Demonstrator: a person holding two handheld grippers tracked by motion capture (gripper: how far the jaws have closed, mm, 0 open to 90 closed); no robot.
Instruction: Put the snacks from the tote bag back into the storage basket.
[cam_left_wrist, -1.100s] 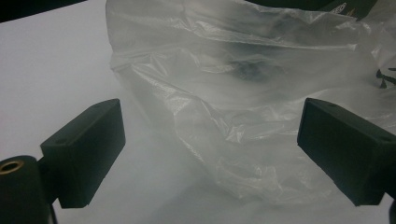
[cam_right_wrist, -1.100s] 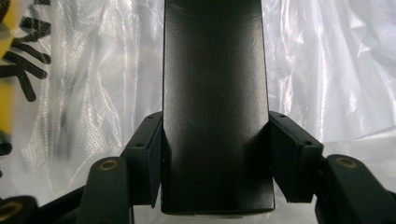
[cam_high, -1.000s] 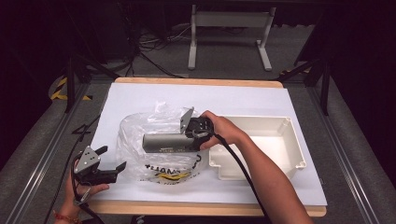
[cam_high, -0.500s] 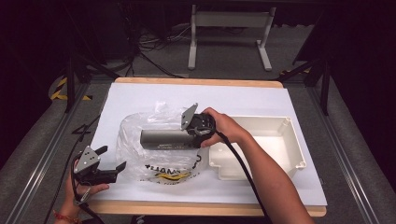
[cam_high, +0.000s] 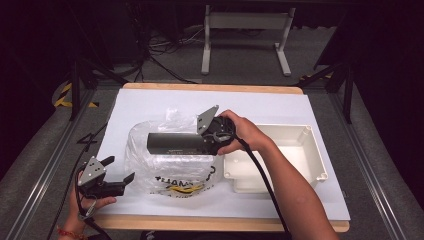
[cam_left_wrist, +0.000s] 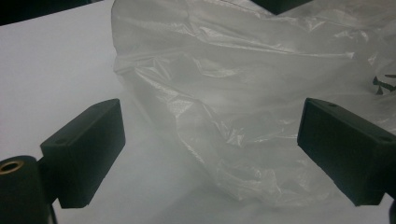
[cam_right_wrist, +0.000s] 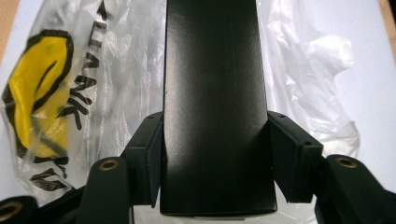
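So the right tool (cam_right_wrist: 215, 154) is clamped on a long black box (cam_right_wrist: 212, 93), one jaw on each long side, box sticking straight out ahead of it. From the high view that box (cam_high: 175, 143) is held level, above the clear plastic bag (cam_high: 167, 165), with the right tool (cam_high: 212, 135) at the end nearest the white bin (cam_high: 305, 160). The bin sits right behind that tool's hand, open side up, nothing in it that I can make out.

The right gripper view shows what the high one doesn't: the bag's (cam_right_wrist: 60, 93) yellow-and-black print lies under the box, crumpled film on both sides.

The left tool (cam_high: 107, 177) sits low on the worktop (cam_high: 280, 107), jaws wide apart and gripping nothing, just beside the bag. Its own view has the bag's (cam_left_wrist: 243, 116) wrinkled film straight ahead between the jaws, not touching either.
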